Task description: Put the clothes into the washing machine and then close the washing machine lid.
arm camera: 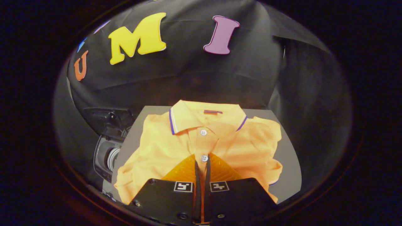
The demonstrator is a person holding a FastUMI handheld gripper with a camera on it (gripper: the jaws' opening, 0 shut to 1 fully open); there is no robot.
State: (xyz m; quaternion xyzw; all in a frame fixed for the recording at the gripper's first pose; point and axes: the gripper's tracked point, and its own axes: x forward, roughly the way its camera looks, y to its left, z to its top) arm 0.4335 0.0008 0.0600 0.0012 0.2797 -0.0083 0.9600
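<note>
An orange polo shirt with a blue-and-white trimmed collar lies crumpled on a grey board. My gripper is down on the shirt's button placket, its tips at the lower button. The two fingers stand almost together, with a thin strip of orange cloth pinched between them. To the left of the board, lower down, sits the small washing machine. Its dark lid is raised and its round opening faces my way.
The booth's black cloth wall hangs close behind the board and wraps round to the right. The grey board's left edge runs right beside the washing machine.
</note>
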